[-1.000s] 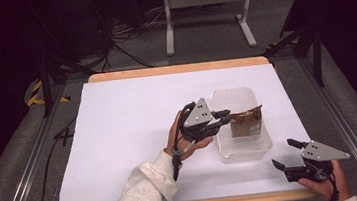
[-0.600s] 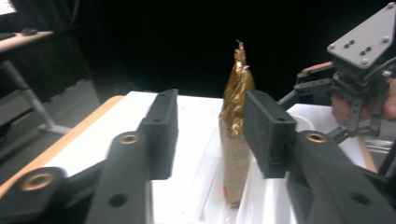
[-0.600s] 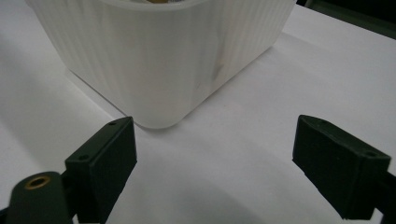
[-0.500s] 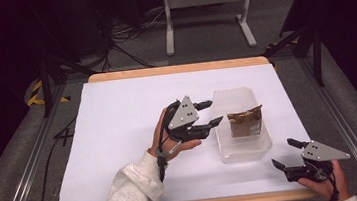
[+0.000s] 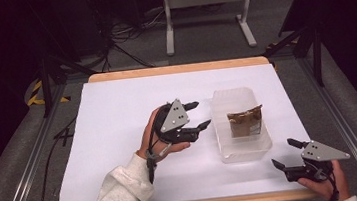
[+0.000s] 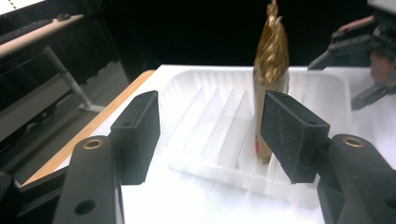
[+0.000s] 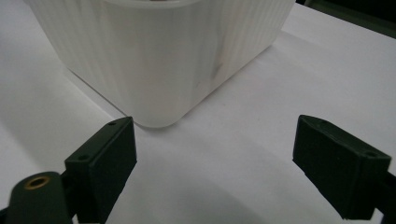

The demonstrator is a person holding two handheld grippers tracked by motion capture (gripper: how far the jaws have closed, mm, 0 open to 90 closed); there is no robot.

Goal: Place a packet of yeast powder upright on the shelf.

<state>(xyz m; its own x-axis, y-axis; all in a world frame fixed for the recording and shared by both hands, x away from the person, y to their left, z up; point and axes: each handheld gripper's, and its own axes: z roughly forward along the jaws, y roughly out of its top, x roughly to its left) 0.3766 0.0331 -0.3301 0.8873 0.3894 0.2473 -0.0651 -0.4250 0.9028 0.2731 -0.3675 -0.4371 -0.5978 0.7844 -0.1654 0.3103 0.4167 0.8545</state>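
Note:
A translucent plastic tray (image 5: 227, 145) with ribbed slots stands right of centre on the white table. Upright in one of its slots is a gold-and-brown foil packet (image 5: 244, 121), with its crimped top up (image 6: 271, 51). My left gripper (image 5: 199, 114) is open, just left of the tray, its jaws pointing at it with nothing between them. In the left gripper view the tray (image 6: 205, 116) lies right ahead. My right gripper (image 5: 286, 153) rests open near the table's front right corner. It faces the tray's rounded corner (image 7: 163, 70).
The white sheet (image 5: 114, 127) covers the wooden tabletop and lies bare on the left. A metal stand (image 5: 204, 7) and cables sit on the floor behind the table. The right gripper (image 6: 359, 51) shows beyond the tray in the left gripper view.
My left gripper has drawn back leftward from above the tray and packet to the table beside the tray. The right gripper has not moved.

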